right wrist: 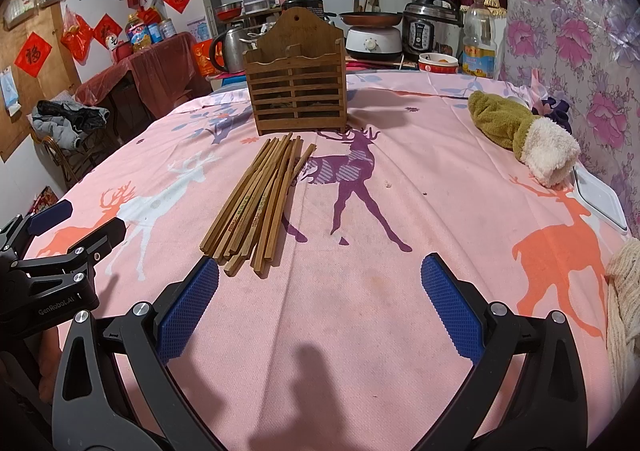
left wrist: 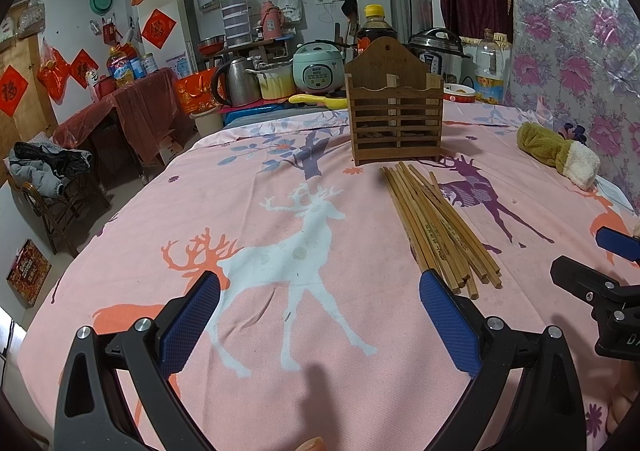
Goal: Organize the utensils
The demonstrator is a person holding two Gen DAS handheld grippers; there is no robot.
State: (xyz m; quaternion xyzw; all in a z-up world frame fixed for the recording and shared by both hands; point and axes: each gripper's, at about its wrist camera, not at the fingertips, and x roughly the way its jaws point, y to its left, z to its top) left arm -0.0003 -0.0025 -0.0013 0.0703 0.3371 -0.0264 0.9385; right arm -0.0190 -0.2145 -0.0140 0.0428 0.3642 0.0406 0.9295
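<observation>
A bundle of several wooden chopsticks (left wrist: pixel 438 225) (right wrist: pixel 258 207) lies on the pink deer-print tablecloth (left wrist: pixel 280 211) (right wrist: pixel 400 291). Behind it stands a slatted wooden utensil holder (left wrist: pixel 396 111) (right wrist: pixel 296 89), upright; its inside is too dark to make out. My left gripper (left wrist: pixel 320 323) hovers open over the cloth, its right fingertip just short of the chopsticks' near ends. My right gripper (right wrist: pixel 320 307) is open too, with its left fingertip close to the same ends. Nothing sits between either pair of blue pads. Each gripper shows at the edge of the other's view.
A green and cream plush cloth (left wrist: pixel 560 155) (right wrist: pixel 524 135) lies at the right of the table, with a white tray (right wrist: pixel 600 199) beside it. Bottles, rice cookers, a kettle and a bowl (right wrist: pixel 438 63) crowd the far edge. A floral plastic sheet (right wrist: pixel 580 31) hangs along the right.
</observation>
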